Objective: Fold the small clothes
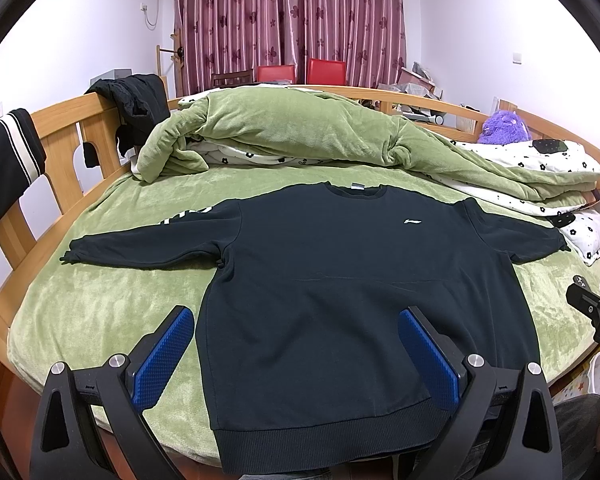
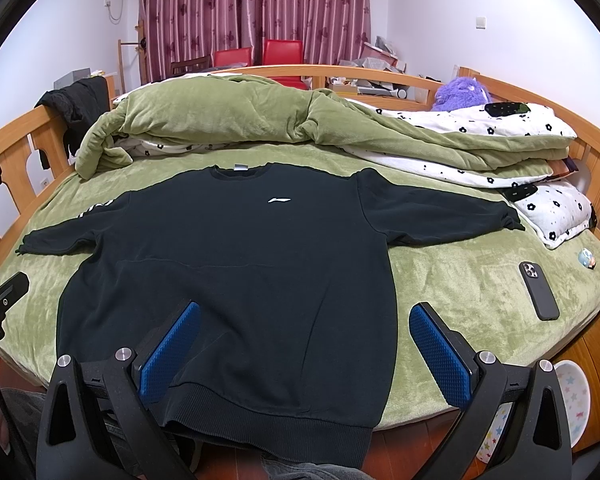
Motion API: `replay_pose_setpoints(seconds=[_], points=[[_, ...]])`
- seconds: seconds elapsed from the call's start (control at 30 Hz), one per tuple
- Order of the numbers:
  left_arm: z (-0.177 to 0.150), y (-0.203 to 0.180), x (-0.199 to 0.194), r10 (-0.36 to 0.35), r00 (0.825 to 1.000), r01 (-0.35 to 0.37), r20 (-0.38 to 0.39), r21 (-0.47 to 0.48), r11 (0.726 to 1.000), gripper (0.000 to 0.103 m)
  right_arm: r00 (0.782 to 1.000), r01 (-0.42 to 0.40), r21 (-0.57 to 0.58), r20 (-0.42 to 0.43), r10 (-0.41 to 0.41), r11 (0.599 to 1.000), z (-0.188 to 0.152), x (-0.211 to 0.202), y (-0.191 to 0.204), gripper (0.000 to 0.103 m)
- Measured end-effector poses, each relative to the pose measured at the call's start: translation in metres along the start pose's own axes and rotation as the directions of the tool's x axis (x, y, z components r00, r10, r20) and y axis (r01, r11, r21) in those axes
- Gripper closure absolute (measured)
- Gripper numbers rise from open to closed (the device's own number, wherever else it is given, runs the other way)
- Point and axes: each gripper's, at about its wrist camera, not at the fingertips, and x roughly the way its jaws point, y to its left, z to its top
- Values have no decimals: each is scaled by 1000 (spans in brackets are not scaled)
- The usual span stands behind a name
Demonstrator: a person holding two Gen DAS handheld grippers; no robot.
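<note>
- On the bed (image 1: 80, 312), one black sweatshirt (image 1: 324, 280) lies spread flat, front up, both sleeves out to the sides and its ribbed hem at the near edge of the bed.
- My left gripper (image 1: 296, 354) hovers above the sweatshirt's hem, its jaws spread wide and holding nothing.
- My right gripper (image 2: 304, 350) hovers likewise over the hem's other side, wide open and empty.
- To start well, I judge each gripper should pinch a sleeve near its cuff and carry it across the chest, keeping the body flat and unwrinkled.
- I count one sweatshirt, two sleeves, two grippers, and one dark phone (image 2: 539, 291) lying beyond the sweatshirt's right side, well apart from it.
</note>
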Motion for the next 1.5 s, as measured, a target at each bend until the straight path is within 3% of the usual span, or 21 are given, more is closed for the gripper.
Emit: replay_pose_setpoints(seconds=[0.73, 0.87, 0.97, 1.1, 1.23, 1.5], points=[[11, -22, 1, -37, 999, 37, 12, -12, 999, 0, 998, -59, -38, 19, 60, 998, 0, -5, 20, 0], [18, -15, 5, -63, 997, 66, 43, -49, 997, 0, 999, -43, -59, 25, 45, 997, 6, 5, 27, 0], [26, -11, 18, -46, 998, 48, 32, -61, 997, 0, 997, -74, -47, 1, 74, 996, 9, 19, 26, 0], [47, 3, 41, 10, 1000, -9, 11, -46, 999, 0, 985, -158, 1, -63, 158, 987, 21, 44, 23, 0], [63, 31, 64, 38, 999, -39, -13, -79, 996, 0, 999, -48, -72, -28, 46, 996, 43, 58, 34, 0], [67, 105, 120, 108, 990, -122, -91, -160, 980, 1, 997, -61, -96, -60, 56, 993, 87, 100, 47, 0]])
